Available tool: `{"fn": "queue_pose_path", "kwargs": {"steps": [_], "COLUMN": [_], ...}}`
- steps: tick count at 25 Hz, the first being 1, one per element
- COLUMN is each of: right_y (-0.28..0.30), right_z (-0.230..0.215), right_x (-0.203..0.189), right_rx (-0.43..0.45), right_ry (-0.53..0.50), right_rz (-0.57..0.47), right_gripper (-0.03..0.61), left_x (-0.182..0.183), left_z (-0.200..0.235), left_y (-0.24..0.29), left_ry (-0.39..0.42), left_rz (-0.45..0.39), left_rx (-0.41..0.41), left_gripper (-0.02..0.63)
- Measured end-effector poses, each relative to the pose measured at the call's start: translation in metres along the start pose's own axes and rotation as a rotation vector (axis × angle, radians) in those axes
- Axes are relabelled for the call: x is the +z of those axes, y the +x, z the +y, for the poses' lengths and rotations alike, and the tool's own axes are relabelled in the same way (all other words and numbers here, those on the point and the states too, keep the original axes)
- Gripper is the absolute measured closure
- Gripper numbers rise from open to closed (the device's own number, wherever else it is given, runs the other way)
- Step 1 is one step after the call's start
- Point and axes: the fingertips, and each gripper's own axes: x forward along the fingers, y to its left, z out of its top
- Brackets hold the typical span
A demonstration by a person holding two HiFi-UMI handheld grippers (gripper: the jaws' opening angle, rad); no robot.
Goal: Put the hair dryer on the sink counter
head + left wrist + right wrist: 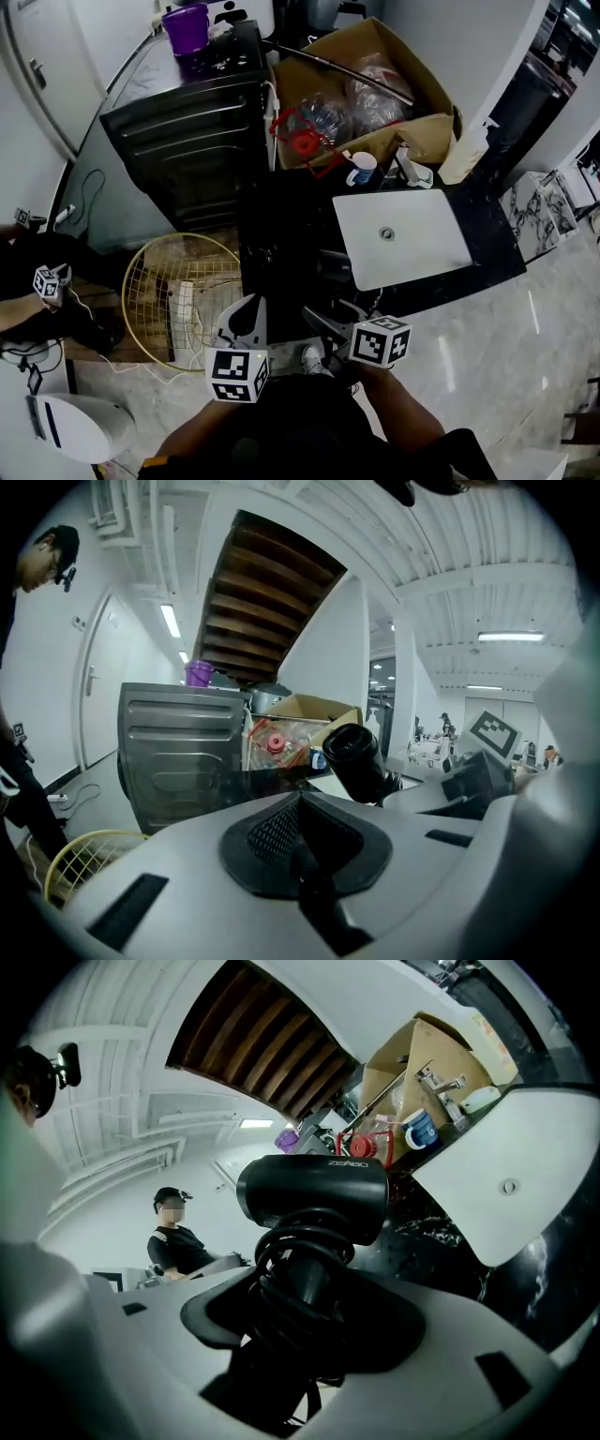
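Note:
The black hair dryer (312, 1194), its cord wound round the handle, stands between the jaws of my right gripper (314, 1279), which is shut on the handle. In the left gripper view the hair dryer (361, 759) shows just beyond and right of my left gripper (300, 803), whose jaws are shut with nothing between them. In the head view both grippers sit low in the middle: the left gripper (246, 323) and the right gripper (328, 326), at the near edge of the black marble sink counter (492, 239). The white sink basin (401, 236) lies ahead to the right.
A cardboard box (417, 80) of bottles stands behind the basin, with a faucet (405, 164), a blue-white cup (362, 169) and a soap bottle (466, 150). A dark metal cabinet (187, 141) with a purple cup (186, 26) stands to the left. A gold wire basket (178, 291) lies on the floor. Another person (37, 281) is at far left.

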Motion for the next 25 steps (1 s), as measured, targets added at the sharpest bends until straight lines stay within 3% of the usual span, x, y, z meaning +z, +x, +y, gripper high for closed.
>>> {"fn": "queue_pose_path", "kwargs": {"steps": [7, 18, 25], "right_y": [0.035, 0.108, 0.137], "right_z": [-0.041, -0.094, -0.124], "right_x": [0.040, 0.068, 0.075], "right_rx": [-0.028, -0.113, -0.230], "right_ry": [-0.050, -0.160, -0.273], "right_rz": [0.086, 0.244, 0.333], "right_gripper": [0.296, 0.296, 0.296], "left_x": [0.014, 0.010, 0.015], "left_z": [0.008, 0.041, 0.052], "left_y": [0.045, 0.089, 0.102], "left_ry": [0.004, -0.001, 0.011], "left_rz": [0.025, 0.089, 0.115], "left_rx": [0.073, 0.191, 0.222], "left_gripper": [0.606, 0.606, 0.606]}}
